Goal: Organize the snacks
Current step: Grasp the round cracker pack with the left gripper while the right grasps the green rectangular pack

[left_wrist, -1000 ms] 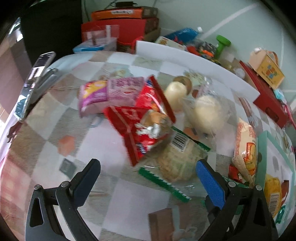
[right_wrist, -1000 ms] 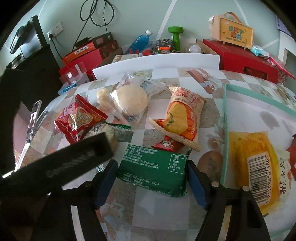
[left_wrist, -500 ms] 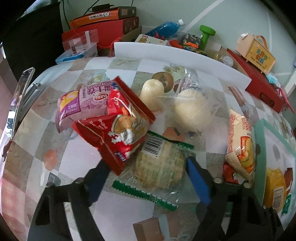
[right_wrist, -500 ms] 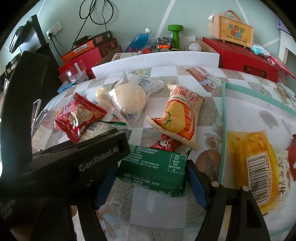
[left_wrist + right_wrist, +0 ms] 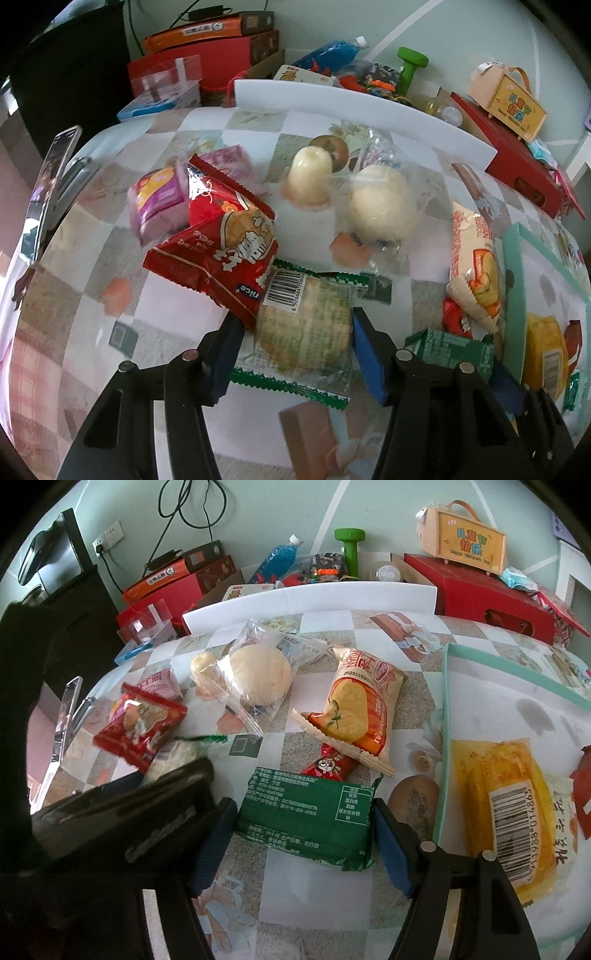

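Note:
My left gripper [image 5: 299, 354] has its jaws around a round pale cake in a clear, green-edged wrapper [image 5: 304, 328]; the pads sit at its sides. A red snack bag [image 5: 221, 251] overlaps the cake's left edge. My right gripper [image 5: 303, 845] is open, its jaws on either side of a flat green packet [image 5: 306, 812] lying on the table. The left gripper's black body [image 5: 122, 819] fills the lower left of the right wrist view. A teal-rimmed tray [image 5: 445, 738] at right holds a yellow cake pack [image 5: 506, 805].
Other snacks lie on the checked tablecloth: a bagged bun [image 5: 258, 675], an orange bag [image 5: 362, 709], a small red packet [image 5: 328, 766], a pink pack [image 5: 159, 195], a jelly cup [image 5: 308, 177]. A white foam board [image 5: 310, 598], boxes and a green dumbbell [image 5: 349, 546] stand behind.
My left gripper moved forward and narrowed its jaws around the green-edged cake. My right gripper stayed open around the green packet.

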Motion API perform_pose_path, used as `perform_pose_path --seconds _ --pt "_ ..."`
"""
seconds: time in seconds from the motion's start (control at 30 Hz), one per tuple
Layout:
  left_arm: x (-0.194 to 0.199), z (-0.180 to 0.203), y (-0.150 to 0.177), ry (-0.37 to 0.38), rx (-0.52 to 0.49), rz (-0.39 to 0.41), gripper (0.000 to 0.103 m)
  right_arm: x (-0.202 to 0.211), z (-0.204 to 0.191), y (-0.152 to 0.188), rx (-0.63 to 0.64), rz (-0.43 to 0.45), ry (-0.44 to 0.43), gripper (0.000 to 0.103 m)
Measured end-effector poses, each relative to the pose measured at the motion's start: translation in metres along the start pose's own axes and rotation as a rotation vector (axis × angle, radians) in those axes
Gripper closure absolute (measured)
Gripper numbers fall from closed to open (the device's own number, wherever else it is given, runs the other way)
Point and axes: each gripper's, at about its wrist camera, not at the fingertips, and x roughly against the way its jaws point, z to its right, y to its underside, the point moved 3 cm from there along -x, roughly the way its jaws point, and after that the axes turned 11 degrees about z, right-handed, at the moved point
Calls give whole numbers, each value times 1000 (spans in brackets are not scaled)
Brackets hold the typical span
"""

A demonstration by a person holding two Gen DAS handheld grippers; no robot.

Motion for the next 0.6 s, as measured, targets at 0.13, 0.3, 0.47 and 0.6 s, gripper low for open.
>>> perform_pose_path --seconds 0.13,0.3,0.47,0.6 --pt "9 -8 8 15 31 -6 43 4 -4 4 26 0 5 28" --pt "18 -19 18 17 69 -10 43 9 -8 9 53 -5 6 28" --pt "24 -27 25 0 78 -14 43 14 -12 15 82 -9 3 28" --pt "27 -36 31 -38 65 -19 42 17 -14 18 100 -12 3 28"
